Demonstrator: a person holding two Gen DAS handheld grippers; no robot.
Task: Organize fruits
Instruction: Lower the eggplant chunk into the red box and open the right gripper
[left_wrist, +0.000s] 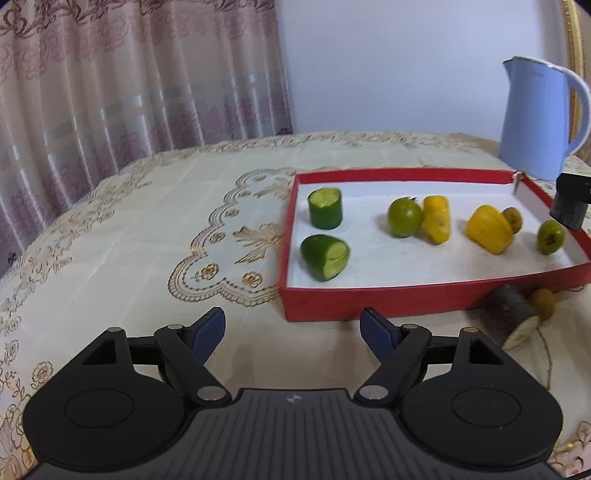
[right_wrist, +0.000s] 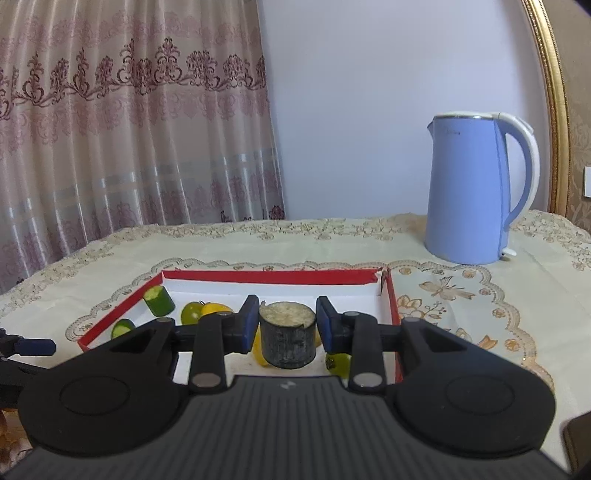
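A red box (left_wrist: 369, 303) with a white floor holds two green cucumber pieces (left_wrist: 325, 208) (left_wrist: 325, 256), a green round fruit (left_wrist: 404, 217), two yellow pieces (left_wrist: 437, 219) (left_wrist: 487, 229), a kiwi (left_wrist: 513, 218) and a small green fruit (left_wrist: 550, 237). My left gripper (left_wrist: 291, 332) is open and empty, low over the cloth in front of the box. My right gripper (right_wrist: 286, 325) is shut on a dark cylindrical piece (right_wrist: 288, 338) and holds it above the box (right_wrist: 269, 276); it shows at the right edge of the left wrist view (left_wrist: 569, 212).
A dark cut piece (left_wrist: 511, 319) and a kiwi (left_wrist: 543, 302) lie on the tablecloth just outside the box's near right wall. A blue kettle (right_wrist: 469, 188) stands behind the box at the right. A curtain hangs beyond the table's far edge.
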